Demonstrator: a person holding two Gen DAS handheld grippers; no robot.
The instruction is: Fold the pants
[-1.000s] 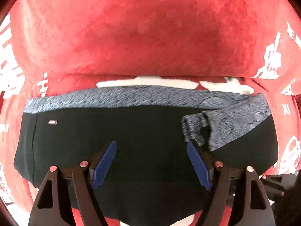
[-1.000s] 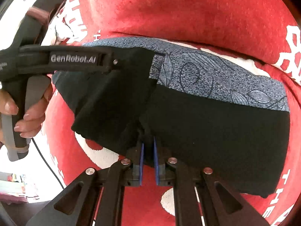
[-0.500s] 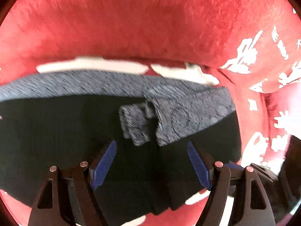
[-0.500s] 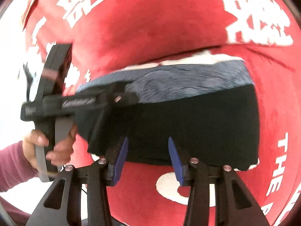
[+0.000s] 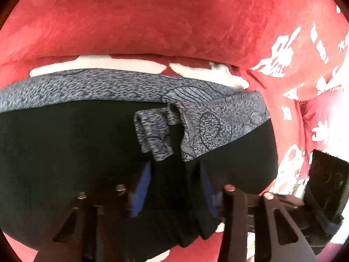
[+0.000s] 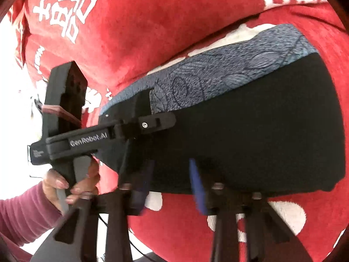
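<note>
Now narrowed around a black fold of the pants [image 5: 72,152], left gripper [image 5: 174,185], wide a second ago. Right gripper [image 6: 170,181] released, spread at the near hem, clamped before; fold likely laid. Pants folded on red blanket [image 5: 174,21]. "GenRobot.AI" readable.

A soft red blanket [image 5: 174,21] printed with white lettering covers the whole surface. Black pants [image 6: 261,135] with a grey leaf-patterned waistband [image 5: 91,87] lie folded directly on it, the band along the far edge.
</note>
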